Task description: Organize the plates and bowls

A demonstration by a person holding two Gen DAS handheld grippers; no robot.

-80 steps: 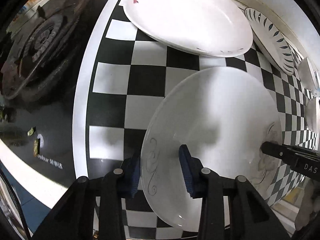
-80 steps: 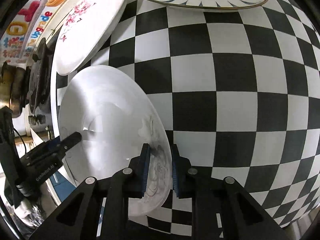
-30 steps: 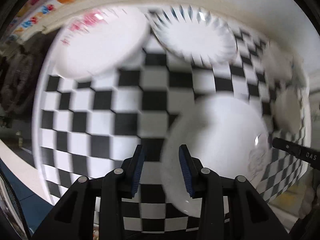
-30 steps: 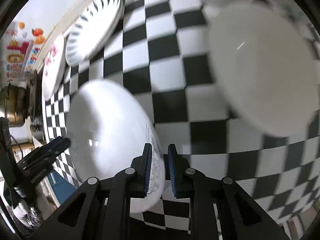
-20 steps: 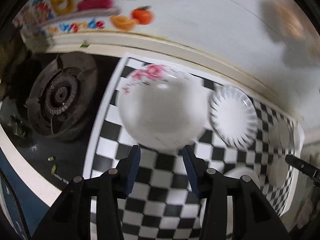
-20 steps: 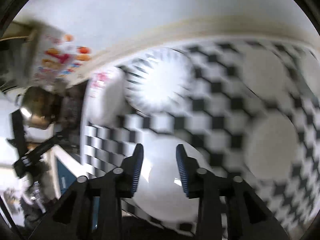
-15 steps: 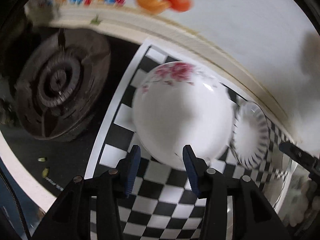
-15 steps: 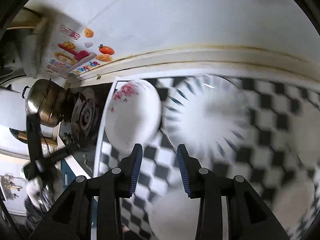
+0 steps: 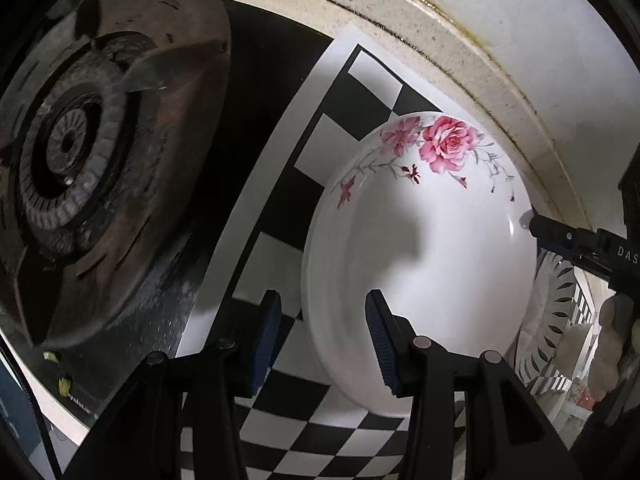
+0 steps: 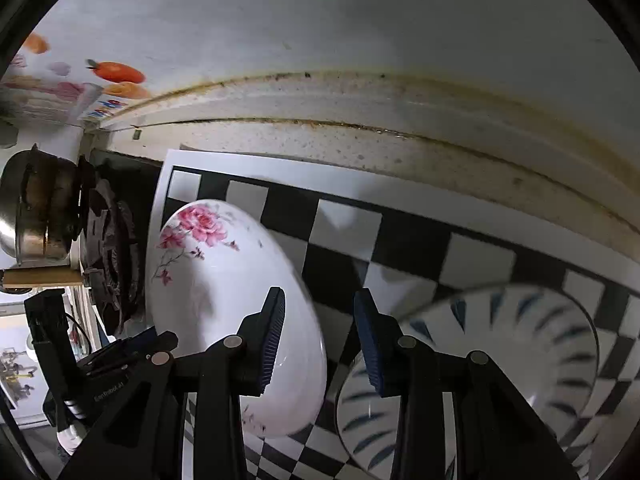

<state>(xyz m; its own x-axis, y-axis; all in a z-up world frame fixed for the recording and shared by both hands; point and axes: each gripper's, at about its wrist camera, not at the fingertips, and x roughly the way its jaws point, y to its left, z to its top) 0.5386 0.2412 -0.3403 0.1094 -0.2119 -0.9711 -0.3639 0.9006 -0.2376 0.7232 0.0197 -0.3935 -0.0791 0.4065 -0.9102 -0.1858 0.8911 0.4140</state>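
Note:
A white plate with pink roses [image 9: 424,256] lies on the checkered mat [image 9: 360,92] near the wall; it also shows in the right wrist view [image 10: 216,292]. My left gripper [image 9: 320,332] is open, its jaws on either side of the plate's near left rim. My right gripper [image 10: 318,336] is open at the plate's right rim, and shows at the right of the left wrist view [image 9: 560,236]. A plate with dark leaf marks [image 10: 500,364] lies beside the rose plate.
A gas burner [image 9: 80,160] sits left of the mat. A steel pot [image 10: 32,216] stands on the stove. The raised stone ledge [image 10: 360,120] and white wall run behind the mat.
Both grippers let go of the plain white plate, opened, and moved to the rose plate at the back left. They now sit at its opposite rims.

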